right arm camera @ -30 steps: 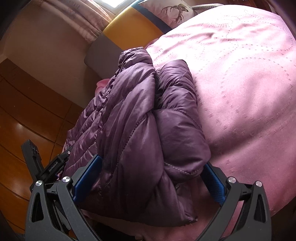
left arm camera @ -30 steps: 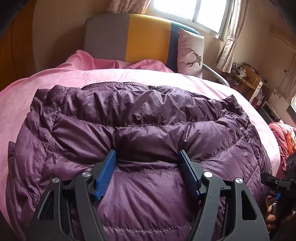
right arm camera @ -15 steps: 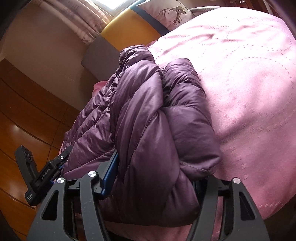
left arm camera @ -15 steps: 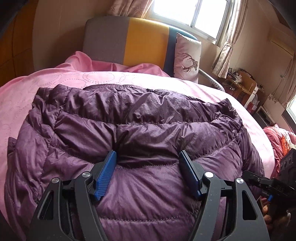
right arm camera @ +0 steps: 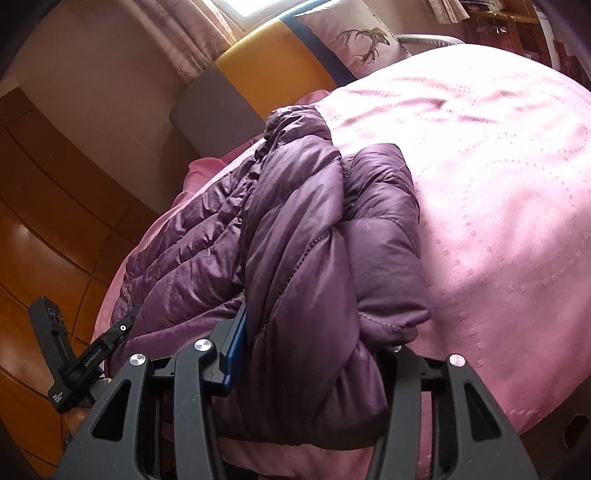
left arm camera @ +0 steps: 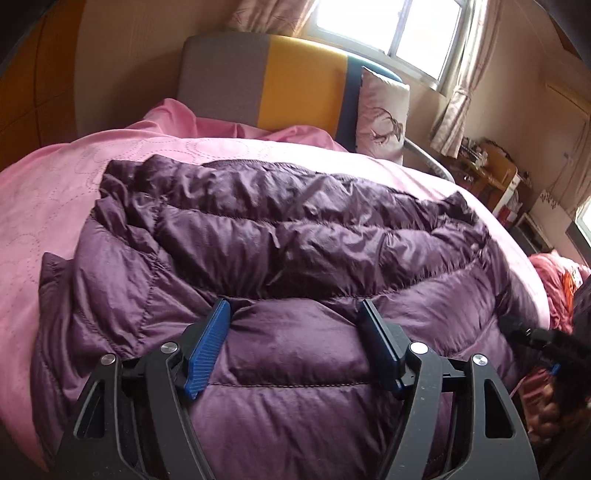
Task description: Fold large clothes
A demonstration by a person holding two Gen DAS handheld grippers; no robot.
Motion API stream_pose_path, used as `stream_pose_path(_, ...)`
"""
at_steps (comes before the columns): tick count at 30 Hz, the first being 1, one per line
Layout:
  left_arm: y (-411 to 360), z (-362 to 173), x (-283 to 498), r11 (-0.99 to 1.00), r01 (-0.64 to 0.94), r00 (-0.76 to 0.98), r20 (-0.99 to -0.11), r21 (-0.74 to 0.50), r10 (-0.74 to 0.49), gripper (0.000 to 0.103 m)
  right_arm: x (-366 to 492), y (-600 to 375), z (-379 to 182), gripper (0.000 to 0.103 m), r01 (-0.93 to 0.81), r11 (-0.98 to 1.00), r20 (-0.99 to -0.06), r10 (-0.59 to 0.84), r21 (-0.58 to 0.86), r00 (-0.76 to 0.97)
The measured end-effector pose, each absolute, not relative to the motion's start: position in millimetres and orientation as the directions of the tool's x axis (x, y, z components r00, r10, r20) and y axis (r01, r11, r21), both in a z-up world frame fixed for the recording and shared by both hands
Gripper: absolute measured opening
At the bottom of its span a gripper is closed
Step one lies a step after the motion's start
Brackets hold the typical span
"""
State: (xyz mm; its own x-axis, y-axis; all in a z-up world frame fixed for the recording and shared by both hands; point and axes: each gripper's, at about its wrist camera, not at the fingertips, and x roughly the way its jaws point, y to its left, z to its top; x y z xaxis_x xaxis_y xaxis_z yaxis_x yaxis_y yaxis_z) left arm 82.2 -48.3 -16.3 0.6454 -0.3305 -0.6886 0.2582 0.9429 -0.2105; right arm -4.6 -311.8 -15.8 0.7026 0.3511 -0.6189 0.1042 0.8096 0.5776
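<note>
In the left wrist view, wooden panelling (left arm camera: pixel 33 92) fills the far left, then a headboard (left arm camera: pixel 266 81) in grey, yellow and blue bands, a deer-print pillow (left arm camera: pixel 382 114) leaning on its blue end, a curtained window (left arm camera: pixel 391 33) and a cluttered wooden shelf (left arm camera: pixel 495 173) at the right edge. A pink bedspread (left arm camera: pixel 48 195) with stitched circles covers the bed, and the purple down jacket (left arm camera: pixel 280 236) lies across it, filling most of the near side. The left gripper (left arm camera: pixel 295 314) presses down on the jacket's near quilted panel with its blue pads (left arm camera: pixel 207 347) set wide apart, a puffed fold bulging between them but not pinched. At the right edge the other tool's black body shows only in part, blurred.

The right wrist view looks along the jacket's end instead: orange-brown wooden panels at left, then the jacket's bunched, layered edge, then a broad stretch of bare bedspread to the right that the left view hides. Here the right gripper (right arm camera: pixel 314 332) has its fingers drawn in on the thick roll of jacket; the left blue pad (right arm camera: pixel 234 347) lies flat against the fabric, while the right finger is buried under it. The left tool's black handle (right arm camera: pixel 70 362) shows at lower left
</note>
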Motion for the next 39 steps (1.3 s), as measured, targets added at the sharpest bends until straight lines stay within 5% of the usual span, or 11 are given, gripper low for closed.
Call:
stream_pose_path(8, -43, -34, 88, 0.922, 0.270, 0.601, -0.700, -0.277, -0.386, 0.072, -3, -282, 36, 0.031, -0.019, 0.865, -0.572, 0.349, 0.502, 0.743)
stream_pose_path(16, -22, -45, 90, 0.865, 0.273, 0.564, -0.658, -0.421, -0.498, 0.072, 10, -155, 105, 0.031, -0.398, 0.884, -0.533, 0.467, 0.247, 0.706)
stream_pose_path(29, 94, -11, 71, 0.707, 0.324, 0.504, -0.518, -0.629, -0.691, 0.060, 33, -70, 82, 0.029, -0.545, 0.829, -0.623, 0.493, 0.125, 0.607)
stream_pose_path(35, 180, 20, 58, 0.541, 0.328, 0.587, -0.282, -0.774, -0.759, 0.077, 26, -8, 55, 0.030, -0.611, 0.789, -0.650, 0.430, -0.066, 0.626)
stream_pose_path(39, 178, 33, 65, 0.613, 0.352, 0.594, -0.338, -0.707, -0.730, 0.080, 19, 26, 31, 0.031, -0.639, 0.754, -0.646, 0.413, -0.153, 0.642)
